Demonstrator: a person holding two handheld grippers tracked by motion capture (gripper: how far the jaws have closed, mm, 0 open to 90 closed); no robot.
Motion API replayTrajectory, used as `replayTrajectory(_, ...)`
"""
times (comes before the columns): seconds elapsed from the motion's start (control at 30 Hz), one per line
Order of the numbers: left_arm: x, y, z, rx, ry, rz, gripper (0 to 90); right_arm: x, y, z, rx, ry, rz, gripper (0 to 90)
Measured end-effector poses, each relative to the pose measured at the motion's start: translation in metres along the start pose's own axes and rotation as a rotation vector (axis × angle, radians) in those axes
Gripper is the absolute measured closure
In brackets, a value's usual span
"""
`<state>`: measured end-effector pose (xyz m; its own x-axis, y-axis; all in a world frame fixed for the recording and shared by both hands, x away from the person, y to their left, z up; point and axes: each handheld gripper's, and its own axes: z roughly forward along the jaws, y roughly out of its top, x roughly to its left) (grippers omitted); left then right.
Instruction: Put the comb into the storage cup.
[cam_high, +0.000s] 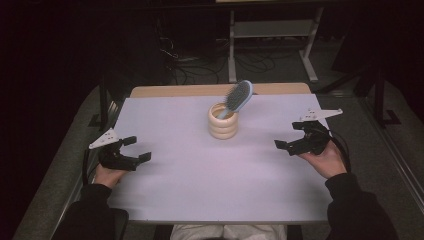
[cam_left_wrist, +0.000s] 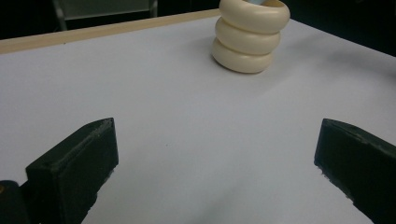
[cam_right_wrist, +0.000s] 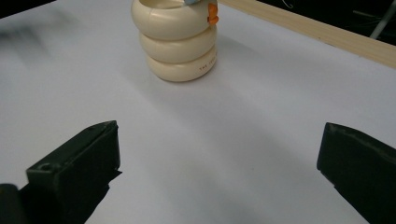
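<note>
Hairbrush (cam_high: 239, 96) stands handle-down in the cream ringed holder (cam_high: 223, 121), its blue head leaning out over the holder's rim toward the far right. That holder sits on the white bench (cam_high: 200, 175), toward the far edge and about midway across. Your left gripper (cam_high: 136, 148) rests well to the near left of the holder, its fingers (cam_left_wrist: 74, 172) spread wide with nothing between them but bare bench top. Your right gripper (cam_high: 287, 136) sits well to the right of the holder, a little nearer you than it, and its fingers (cam_right_wrist: 77, 175) are likewise parted and empty. In both gripper views the holder (cam_left_wrist: 250, 37) stands ahead of the fingers, clear of them. Its three stacked rings (cam_right_wrist: 180, 39) carry small print on the lowest one, too small to read.
</note>
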<state>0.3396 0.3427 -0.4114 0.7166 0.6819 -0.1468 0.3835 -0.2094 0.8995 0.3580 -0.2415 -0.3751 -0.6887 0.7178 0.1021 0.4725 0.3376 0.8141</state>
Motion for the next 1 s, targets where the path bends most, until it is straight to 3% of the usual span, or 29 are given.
replayTrajectory(0.37, 0.0, 0.0, -0.001, -0.002, 0.002, -0.001, 0.0, 0.001, -0.019, -0.002, 0.018, -0.012, 0.01, 0.0)
replayTrajectory(1.0, 0.0, 0.0, -0.002, -0.006, 0.006, -0.002, 0.0, -0.002, -0.055, -0.02, -0.012, -0.036, 0.03, 0.0)
